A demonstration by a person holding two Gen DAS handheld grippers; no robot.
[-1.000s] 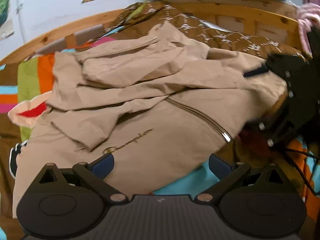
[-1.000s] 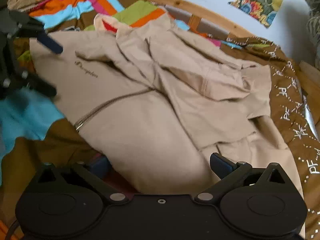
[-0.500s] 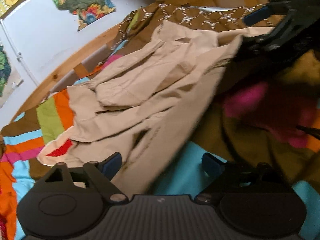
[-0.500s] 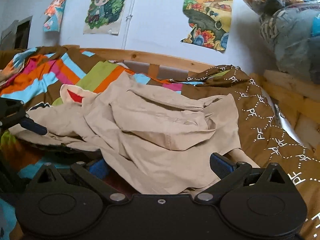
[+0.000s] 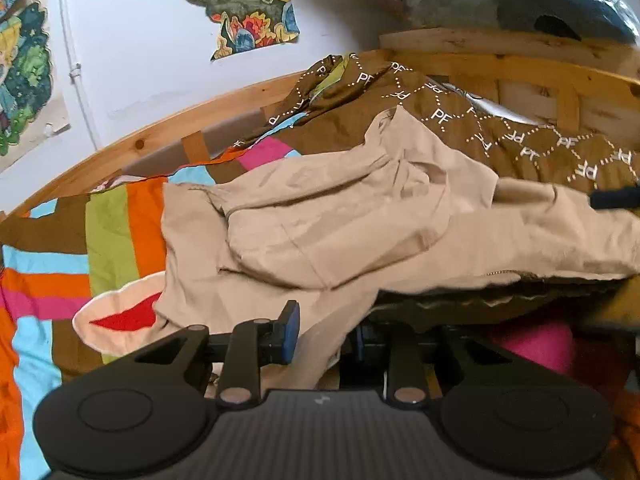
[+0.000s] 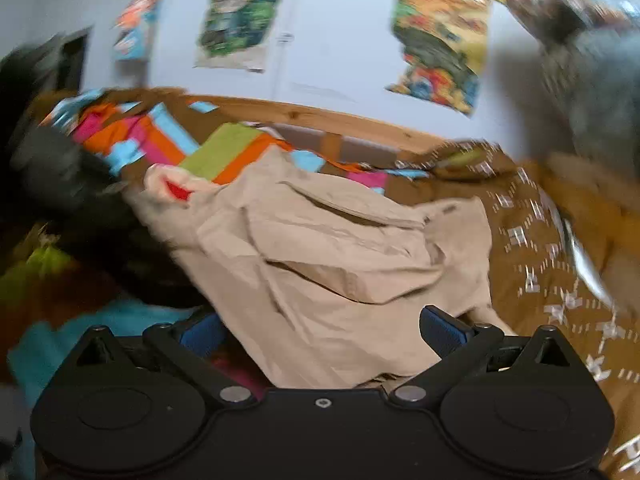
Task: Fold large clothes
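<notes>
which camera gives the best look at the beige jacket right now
The left wrist view: the beige jacket is sharp there, its folds and lifted hem clear, pinched by the left gripper. The right wrist view also shows it, between the open fingers of the right gripper, but motion-blurred.

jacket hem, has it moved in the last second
Yes. The jacket hem has been lifted off the striped quilt and carried toward the wooden bed rail, folding over the upper half.

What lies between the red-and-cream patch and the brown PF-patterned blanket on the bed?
The beige jacket lies bunched between the red-and-cream patch and the brown PF blanket, clearest in the left wrist view.
</notes>
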